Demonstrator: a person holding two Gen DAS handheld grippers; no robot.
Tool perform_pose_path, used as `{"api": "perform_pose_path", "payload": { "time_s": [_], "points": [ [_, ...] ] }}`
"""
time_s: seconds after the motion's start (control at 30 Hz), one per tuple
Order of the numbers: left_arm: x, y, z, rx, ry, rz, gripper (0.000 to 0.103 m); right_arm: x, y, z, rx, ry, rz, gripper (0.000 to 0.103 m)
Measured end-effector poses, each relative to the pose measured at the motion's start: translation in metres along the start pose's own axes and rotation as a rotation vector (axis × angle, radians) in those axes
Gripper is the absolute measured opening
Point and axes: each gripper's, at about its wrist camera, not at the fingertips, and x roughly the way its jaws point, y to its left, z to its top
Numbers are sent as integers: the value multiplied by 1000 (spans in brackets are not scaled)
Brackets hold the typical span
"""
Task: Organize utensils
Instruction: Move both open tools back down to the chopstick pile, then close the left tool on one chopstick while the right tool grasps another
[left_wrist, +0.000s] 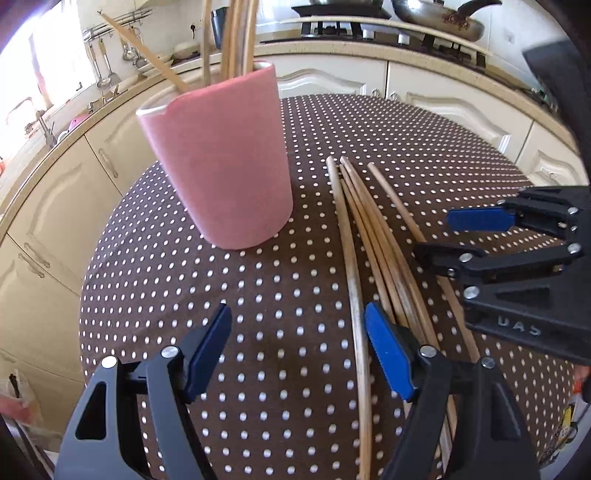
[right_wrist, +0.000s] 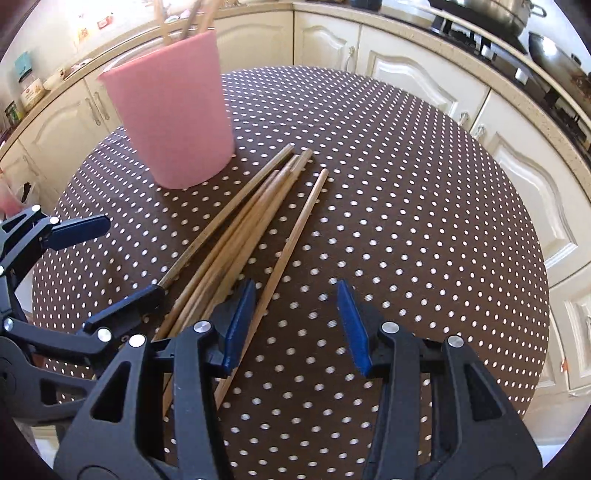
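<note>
Loose wooden chopsticks (right_wrist: 236, 236), thin round sticks, lie fanned on the brown white-dotted tablecloth (right_wrist: 406, 206), just beside a matte pink cup (right_wrist: 173, 110) that holds more sticks upright. Left gripper (left_wrist: 299, 354) tilts down over the cloth, jaws spread wide, gripping nothing; its right blue pad sits over the sticks. Right gripper (right_wrist: 295, 325) tilts down beside the bundle, jaws half apart, empty; one stick passes under its left pad

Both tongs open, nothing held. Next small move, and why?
Probably shift the right tongs toward the lone chopstick and close on it. That stick lies apart from the bundle on the dotted cloth, just beside the right tongs' left pad, so it looks easiest to take singly. The pink cup already holds several.
</note>
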Motion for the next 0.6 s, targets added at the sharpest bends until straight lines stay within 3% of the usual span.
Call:
{"api": "perform_pose_path", "payload": {
  "time_s": [0.23,0.37,0.43,0.5,0.6],
  "points": [
    [16,-4,29,-45,64,1,74,11,-14,36,5,115,34,43],
    [22,-5,39,-69,81,0,73,21,-21,56,-10,150,4,32],
    [23,-1,40,-104,89,-47,64,23,-22,60,-18,159,2,29],
    [23,-1,41,-87,88,-48,60,26,-29,69,-13,158,-3,19],
    [21,2,43,-78,91,-57,47,25,-39,68,6,145,20,12]
  ]
}}
